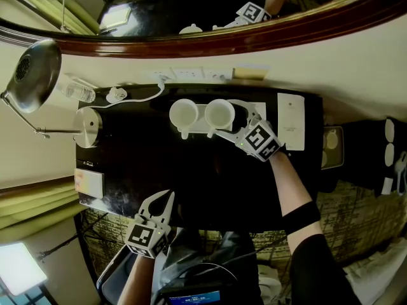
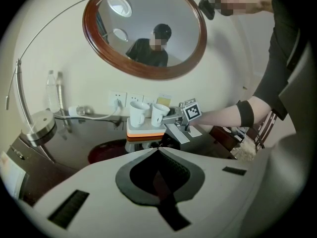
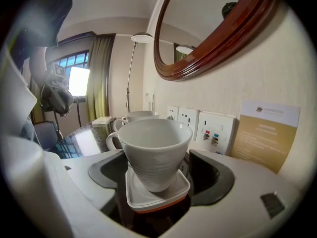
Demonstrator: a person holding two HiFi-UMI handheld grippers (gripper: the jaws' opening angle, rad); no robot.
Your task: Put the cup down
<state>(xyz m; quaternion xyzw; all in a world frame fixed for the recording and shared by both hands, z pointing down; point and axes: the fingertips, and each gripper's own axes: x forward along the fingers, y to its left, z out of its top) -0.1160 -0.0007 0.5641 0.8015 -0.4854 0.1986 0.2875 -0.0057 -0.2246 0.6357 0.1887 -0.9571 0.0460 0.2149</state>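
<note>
Left gripper (image 1: 164, 200) is sitting shut and empty at the desk's (image 1: 191, 170) near edge, likely parked out of the way. Right gripper (image 1: 224, 121) is straddling the cup (image 3: 156, 150), jaws apart, pads off its wall. Cup is standing upright on the tray (image 3: 148, 198) beside a second cup (image 3: 136, 117). It looks placed, with the gap probably there for a clean pull-back.

Oval mirror (image 2: 143, 33), desk lamp (image 1: 32, 75), perhaps bottle (image 1: 79, 93)

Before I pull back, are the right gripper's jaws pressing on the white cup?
No: the right gripper has its jaws apart, a gap either side of the white cup, which sits on the tray.
</note>
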